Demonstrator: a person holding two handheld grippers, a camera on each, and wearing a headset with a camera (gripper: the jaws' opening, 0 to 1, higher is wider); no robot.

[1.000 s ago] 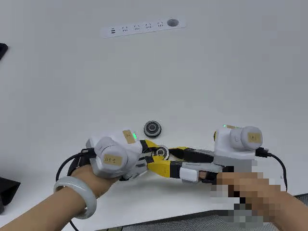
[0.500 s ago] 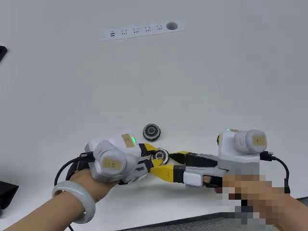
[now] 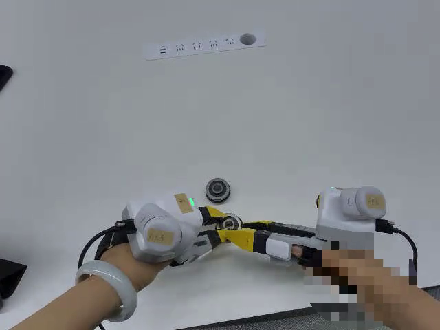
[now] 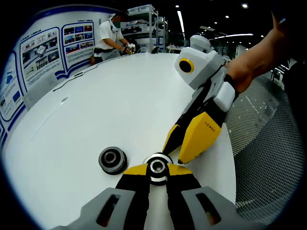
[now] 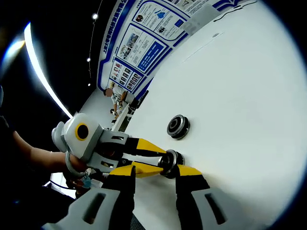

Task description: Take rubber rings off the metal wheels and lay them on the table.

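A small metal wheel with a black rubber ring (image 3: 231, 222) (image 4: 157, 167) (image 5: 171, 163) is pinched between the yellow jaws of my left gripper (image 3: 225, 224) (image 4: 157, 170), just above the white table (image 3: 289, 124). My right gripper (image 3: 238, 229) (image 5: 158, 170) comes in from the right, open, with its yellow jaws on either side of that wheel; one fingertip (image 5: 186, 169) is right against it. In the left gripper view the right gripper (image 4: 176, 152) ends just behind the wheel. A second wheel with its ring (image 3: 218, 190) (image 4: 112, 159) (image 5: 178, 126) lies flat on the table a little beyond.
A white power strip (image 3: 203, 44) lies far back on the table. A dark object (image 3: 3, 74) pokes in at the left edge and another (image 3: 10, 271) at the lower left. The table's front edge runs just below my hands. A person (image 4: 112, 36) works at the far end.
My right gripper's jaws have slid in closer to the held wheel and stand nearer together. My left gripper keeps its hold. The wheel on the table has not moved.
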